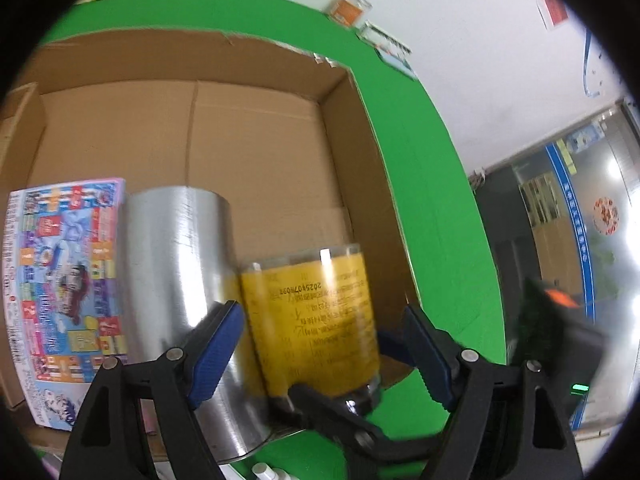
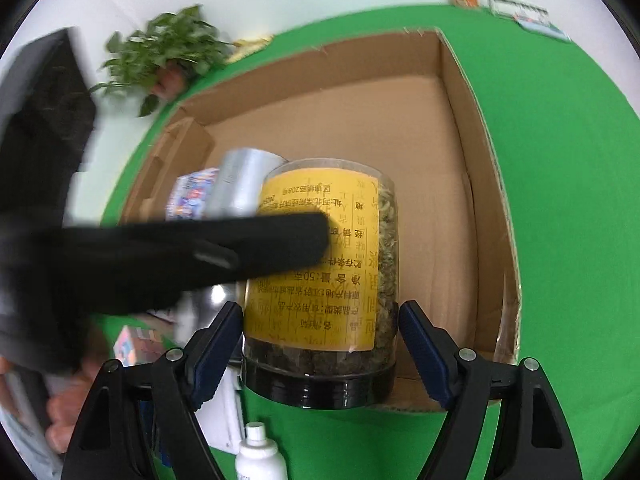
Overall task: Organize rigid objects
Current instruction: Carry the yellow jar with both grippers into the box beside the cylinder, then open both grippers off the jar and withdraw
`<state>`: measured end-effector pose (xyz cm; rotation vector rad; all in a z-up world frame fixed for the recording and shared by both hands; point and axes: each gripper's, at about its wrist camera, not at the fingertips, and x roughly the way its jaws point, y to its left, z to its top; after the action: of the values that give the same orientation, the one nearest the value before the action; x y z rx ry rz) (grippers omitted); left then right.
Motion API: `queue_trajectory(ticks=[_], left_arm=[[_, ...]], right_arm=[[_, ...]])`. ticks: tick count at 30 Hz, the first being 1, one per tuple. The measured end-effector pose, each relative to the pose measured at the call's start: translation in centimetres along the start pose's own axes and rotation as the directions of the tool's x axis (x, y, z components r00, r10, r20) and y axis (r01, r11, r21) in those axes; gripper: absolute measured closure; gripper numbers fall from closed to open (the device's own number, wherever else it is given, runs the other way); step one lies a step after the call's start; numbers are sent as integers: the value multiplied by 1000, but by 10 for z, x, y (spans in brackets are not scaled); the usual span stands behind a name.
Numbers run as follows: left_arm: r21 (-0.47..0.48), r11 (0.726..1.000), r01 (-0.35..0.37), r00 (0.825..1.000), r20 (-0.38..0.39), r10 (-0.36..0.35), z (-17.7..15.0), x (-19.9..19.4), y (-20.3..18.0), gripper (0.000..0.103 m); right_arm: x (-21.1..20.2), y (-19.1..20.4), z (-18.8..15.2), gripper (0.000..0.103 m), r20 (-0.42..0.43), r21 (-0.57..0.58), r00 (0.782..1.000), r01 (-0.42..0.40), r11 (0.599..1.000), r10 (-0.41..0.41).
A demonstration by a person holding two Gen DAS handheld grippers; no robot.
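A clear jar with a yellow label (image 2: 320, 264) and a black lid lies on its side in a cardboard box (image 2: 472, 152), lid toward me. It also shows in the left wrist view (image 1: 316, 320). Left of it stand a silver metal cylinder (image 1: 176, 276) and a colourful printed box (image 1: 64, 280). My right gripper (image 2: 320, 344) is open, its blue pads on either side of the jar's lid end without closing on it. My left gripper (image 1: 324, 352) is open around the jar too. One black finger of the left gripper (image 2: 224, 252) crosses the jar in the right wrist view.
The box rests on a green table (image 2: 560, 160). A white bottle (image 2: 258, 456) stands at the near edge. A potted plant (image 2: 168, 52) sits at the far left. Small cards (image 1: 348, 10) lie at the table's far edge.
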<state>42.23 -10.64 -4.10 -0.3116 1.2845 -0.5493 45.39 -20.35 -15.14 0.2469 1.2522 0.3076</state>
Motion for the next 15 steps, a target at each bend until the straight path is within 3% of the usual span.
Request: queue_trajectory(ticks=[5,8,10,12,13,15], left_arm=[[44,999,-22,999,40,21,-15,-18,1,23],[103,992,-74,989,134,59,-35,-41,-4,23],[134,985,-112,971,225,80,-55,-65,-9,23],[136,979,-152,943,318,102,-77,-92,-8,22],[135,977,-165,927,360,106,-90,-104,-7,21],[131,973,-192,901,416,122,-123,-121,-3,19]], right_arm=[[4,1,2,24,5,5,1000,21,1000,-21],[-5,11,-4,16,36,-35,999,20,999,-19],[-32,27,-16,2,138,-103,989,69,992,-54],[-67,39,-40,1,270,-154,961,105,982,-60],[-90,43,-64,1,343,-182,939,91,979,-23],[-110,40,-102,1,386,-195,921,28,980,51]])
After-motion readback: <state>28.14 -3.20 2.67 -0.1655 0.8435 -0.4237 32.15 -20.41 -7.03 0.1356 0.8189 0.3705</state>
